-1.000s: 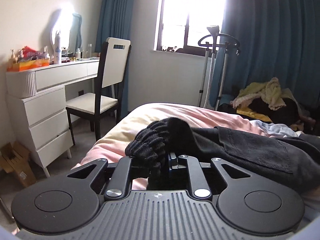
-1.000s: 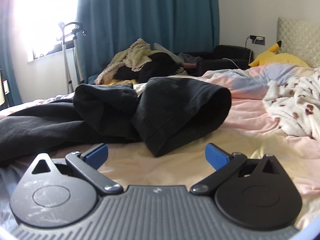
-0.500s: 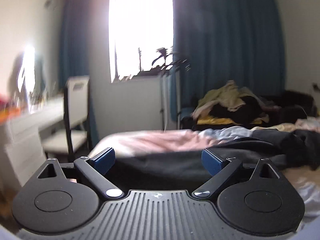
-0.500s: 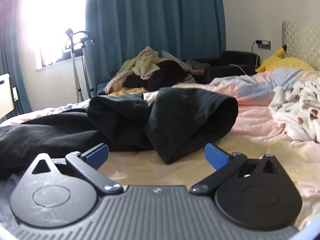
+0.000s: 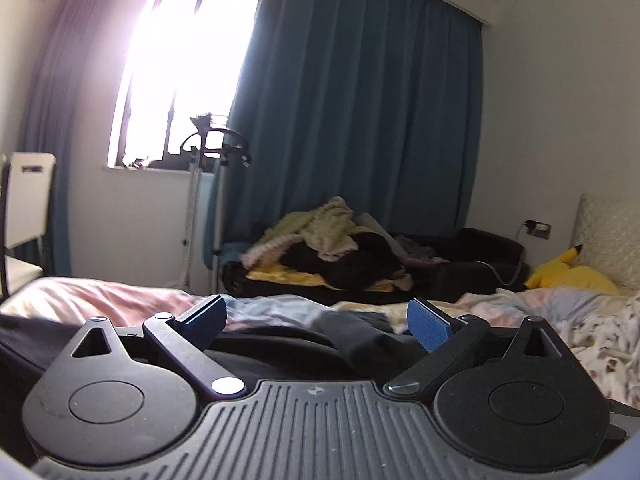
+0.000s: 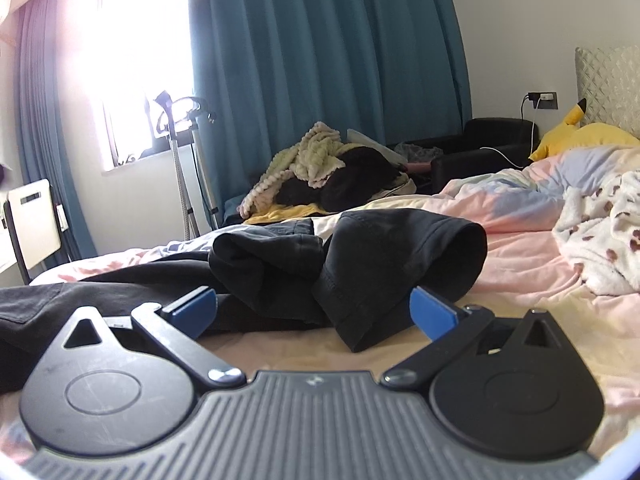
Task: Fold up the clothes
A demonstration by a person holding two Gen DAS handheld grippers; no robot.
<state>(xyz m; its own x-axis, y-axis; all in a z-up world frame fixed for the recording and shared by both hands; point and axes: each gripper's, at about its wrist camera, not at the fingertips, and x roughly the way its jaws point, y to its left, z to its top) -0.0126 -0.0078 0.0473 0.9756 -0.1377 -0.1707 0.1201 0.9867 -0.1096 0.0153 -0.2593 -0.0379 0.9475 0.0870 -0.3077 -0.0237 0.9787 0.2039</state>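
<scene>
Left gripper [image 5: 316,322] and right gripper [image 6: 312,312] are hovering spread wide, empty; aim low at the black trousers' [image 6: 400,248] hem, lower centre.

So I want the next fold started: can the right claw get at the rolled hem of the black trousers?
Probably yes: the right claw is open, and the hem lies just ahead, uncovered.
</scene>
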